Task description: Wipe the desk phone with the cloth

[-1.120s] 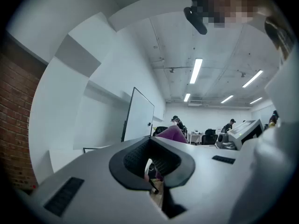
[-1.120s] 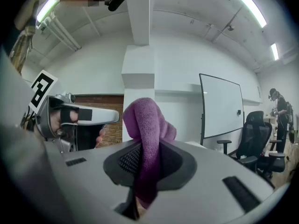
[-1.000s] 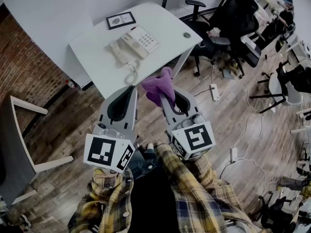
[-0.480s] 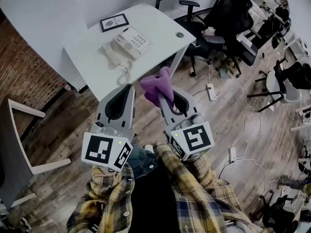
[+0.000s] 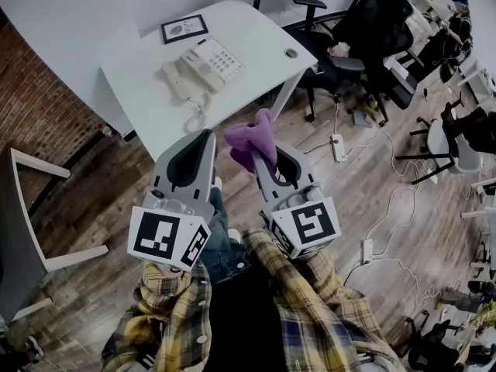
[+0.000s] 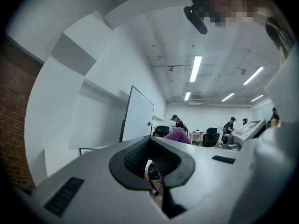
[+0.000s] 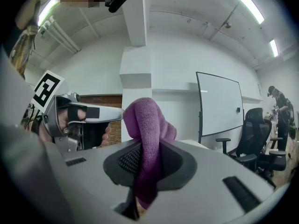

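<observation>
My right gripper (image 5: 271, 161) is squeezed tight on the purple cloth (image 5: 252, 136) so I can wipe with it, my left gripper (image 5: 201, 142) is closed on nothing, and the desk phone (image 5: 205, 63) sits well ahead on the white desk (image 5: 260, 37).

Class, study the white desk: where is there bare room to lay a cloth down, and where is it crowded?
The widest bare patch of the desk lies between the phone and the round cap. A smaller one runs along the left edge, beside the cord. It is crowded between frame and phone.
</observation>
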`<state>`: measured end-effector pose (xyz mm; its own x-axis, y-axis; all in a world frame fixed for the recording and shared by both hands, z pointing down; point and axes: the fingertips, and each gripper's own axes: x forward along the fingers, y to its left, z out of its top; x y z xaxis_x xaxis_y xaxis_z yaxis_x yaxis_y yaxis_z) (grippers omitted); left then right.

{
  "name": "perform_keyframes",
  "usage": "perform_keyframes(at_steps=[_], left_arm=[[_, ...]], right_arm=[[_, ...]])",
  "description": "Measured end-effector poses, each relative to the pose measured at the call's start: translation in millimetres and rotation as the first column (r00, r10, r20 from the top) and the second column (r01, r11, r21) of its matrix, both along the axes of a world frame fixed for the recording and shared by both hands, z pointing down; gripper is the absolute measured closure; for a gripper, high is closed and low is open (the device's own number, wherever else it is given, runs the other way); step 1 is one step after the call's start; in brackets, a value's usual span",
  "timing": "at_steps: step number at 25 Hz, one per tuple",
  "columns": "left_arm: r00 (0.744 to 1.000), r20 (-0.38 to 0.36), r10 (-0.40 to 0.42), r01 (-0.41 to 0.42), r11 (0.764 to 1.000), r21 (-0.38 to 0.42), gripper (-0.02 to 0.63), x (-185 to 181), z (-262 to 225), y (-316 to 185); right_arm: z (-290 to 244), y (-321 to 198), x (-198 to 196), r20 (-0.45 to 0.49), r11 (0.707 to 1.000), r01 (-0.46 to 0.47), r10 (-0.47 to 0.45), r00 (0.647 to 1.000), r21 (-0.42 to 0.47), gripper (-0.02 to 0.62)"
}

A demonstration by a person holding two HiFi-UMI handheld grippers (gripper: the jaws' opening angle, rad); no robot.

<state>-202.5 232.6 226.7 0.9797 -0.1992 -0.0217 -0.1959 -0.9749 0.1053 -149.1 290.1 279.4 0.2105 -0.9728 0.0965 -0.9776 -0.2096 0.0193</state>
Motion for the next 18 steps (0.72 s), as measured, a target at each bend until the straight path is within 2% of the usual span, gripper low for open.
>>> perform_keyframes(at_steps=[9,18], left_arm=[[1.0,0.006,0.023,-0.023,1.0,0.002,0.591,67,-5,-64],[0.999,0.028,0.028,-0.028,1.0,0.002,0.591,128,-4,-164]], right_arm=[[6,-65,55,0.038,1.0,-0.004,0.005,0.999,-0.025,0.529],[0,-169,118,0.046,1.0,-0.001,0.002,0.999,-0.031,0.529]])
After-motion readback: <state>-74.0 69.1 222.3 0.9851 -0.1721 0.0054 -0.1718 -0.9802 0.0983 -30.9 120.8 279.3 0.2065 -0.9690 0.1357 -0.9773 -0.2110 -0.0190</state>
